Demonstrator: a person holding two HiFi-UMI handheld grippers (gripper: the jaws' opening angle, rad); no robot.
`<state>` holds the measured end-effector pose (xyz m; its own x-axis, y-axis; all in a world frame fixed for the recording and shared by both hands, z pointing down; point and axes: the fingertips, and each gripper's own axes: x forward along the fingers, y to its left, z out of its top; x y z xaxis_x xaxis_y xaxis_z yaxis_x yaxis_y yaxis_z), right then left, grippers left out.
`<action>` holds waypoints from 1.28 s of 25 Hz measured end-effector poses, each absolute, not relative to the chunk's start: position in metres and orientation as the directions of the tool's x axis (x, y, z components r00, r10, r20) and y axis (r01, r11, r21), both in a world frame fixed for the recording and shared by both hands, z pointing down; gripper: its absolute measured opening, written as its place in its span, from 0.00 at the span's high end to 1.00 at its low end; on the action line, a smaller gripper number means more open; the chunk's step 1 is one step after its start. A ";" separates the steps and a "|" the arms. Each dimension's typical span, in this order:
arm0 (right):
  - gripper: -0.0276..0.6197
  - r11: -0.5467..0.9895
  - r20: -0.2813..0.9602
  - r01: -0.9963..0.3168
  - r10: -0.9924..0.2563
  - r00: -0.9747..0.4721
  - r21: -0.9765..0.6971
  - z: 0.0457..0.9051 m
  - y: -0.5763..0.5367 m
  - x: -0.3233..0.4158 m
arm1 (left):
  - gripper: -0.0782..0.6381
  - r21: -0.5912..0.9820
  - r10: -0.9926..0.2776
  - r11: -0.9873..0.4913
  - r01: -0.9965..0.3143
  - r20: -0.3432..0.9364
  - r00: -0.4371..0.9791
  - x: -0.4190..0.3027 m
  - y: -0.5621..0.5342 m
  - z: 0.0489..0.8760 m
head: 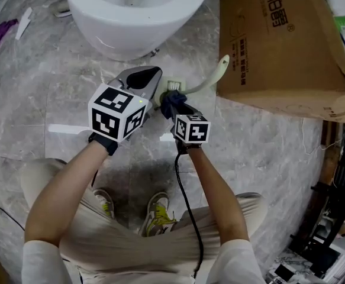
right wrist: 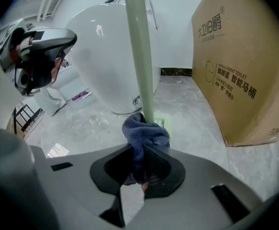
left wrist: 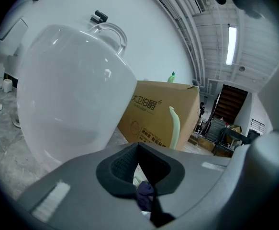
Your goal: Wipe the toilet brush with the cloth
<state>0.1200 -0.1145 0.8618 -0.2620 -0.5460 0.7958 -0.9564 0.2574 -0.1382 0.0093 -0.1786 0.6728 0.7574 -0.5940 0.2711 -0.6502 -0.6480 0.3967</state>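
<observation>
Grey marble floor (head: 54,99) carries one white toilet (head: 131,22), its bowl open with only the drain showing, and one cardboard box (head: 279,46) lying on its side, its inside unseen. One pale green toilet brush (right wrist: 141,56) stands between them, head on the floor and handle slanting toward the box. The right claw (right wrist: 140,150) is clamped on one dark blue cloth (right wrist: 144,135) pressed against the handle just above the head. The left claw (left wrist: 139,150) hovers just beside the head, jaws drawn together on nothing.
</observation>
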 end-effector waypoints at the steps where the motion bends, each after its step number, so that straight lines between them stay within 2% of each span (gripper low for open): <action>1: 0.87 0.260 0.798 -0.956 -0.542 -0.264 -0.140 0.863 -0.115 0.121 | 0.90 0.399 -0.591 -0.647 -0.650 0.278 0.758 0.010 -0.178 0.675; 16: 0.86 0.284 0.819 -0.947 -0.501 -0.279 -0.149 0.895 -0.130 0.123 | 0.90 0.378 -0.565 -0.644 -0.665 0.352 0.747 0.008 -0.174 0.695; 32: 0.86 0.298 0.851 -0.936 -0.427 -0.305 -0.186 0.913 -0.136 0.122 | 0.90 0.387 -0.543 -0.652 -0.652 0.361 0.758 0.012 -0.171 0.700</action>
<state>0.1223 -0.1363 0.9129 -0.3048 -0.4274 0.8511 -0.9363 0.2982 -0.1856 0.0117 -0.1713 0.7002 0.7582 -0.5427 0.3615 -0.6516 -0.6524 0.3871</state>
